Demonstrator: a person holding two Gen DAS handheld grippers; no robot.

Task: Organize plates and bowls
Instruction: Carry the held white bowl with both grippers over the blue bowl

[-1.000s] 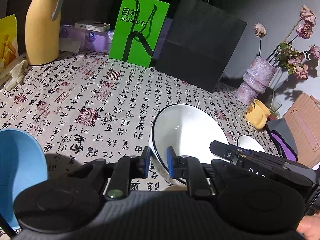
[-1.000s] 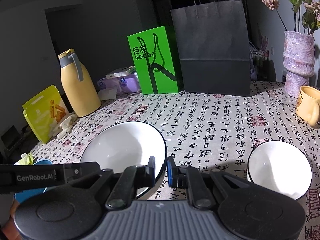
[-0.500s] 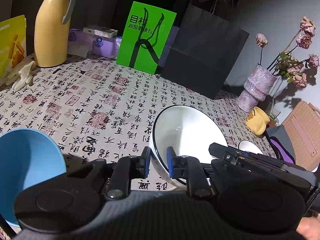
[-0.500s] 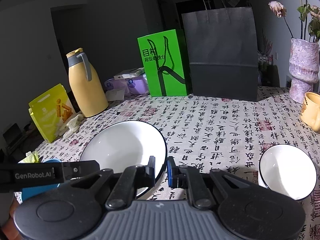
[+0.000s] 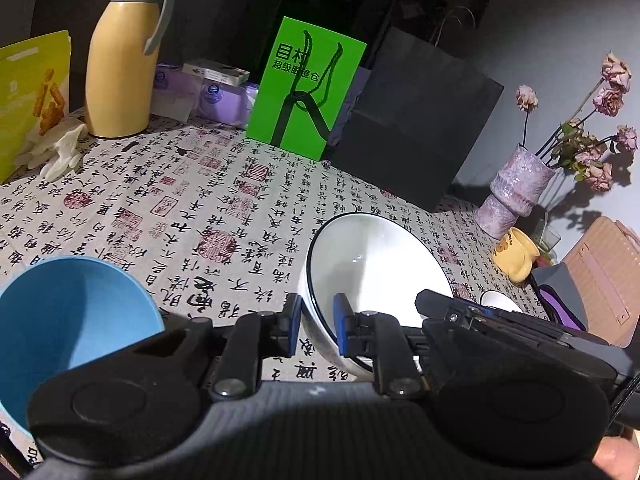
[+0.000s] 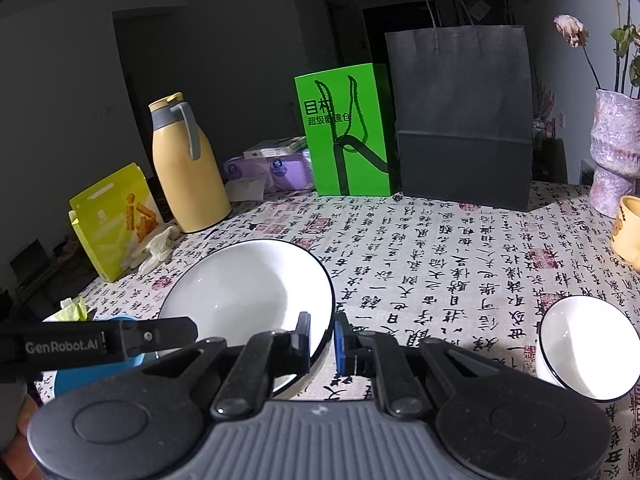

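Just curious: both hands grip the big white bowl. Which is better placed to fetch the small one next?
Likely right: both grip the big white bowl, but the small white bowl sits beside the right gripper; the left gripper neighbours the blue bowl.

Your left claw (image 5: pixel 316 322) is clamped on the near-left rim of the large white bowl (image 5: pixel 372 264), one blue pad inside, one outside. Your right claw (image 6: pixel 322 338) grips the same bowl's opposite rim likewise. Both claws point forward and downward, side by side, your fingertips (image 5: pixel 616 458) just visible behind.
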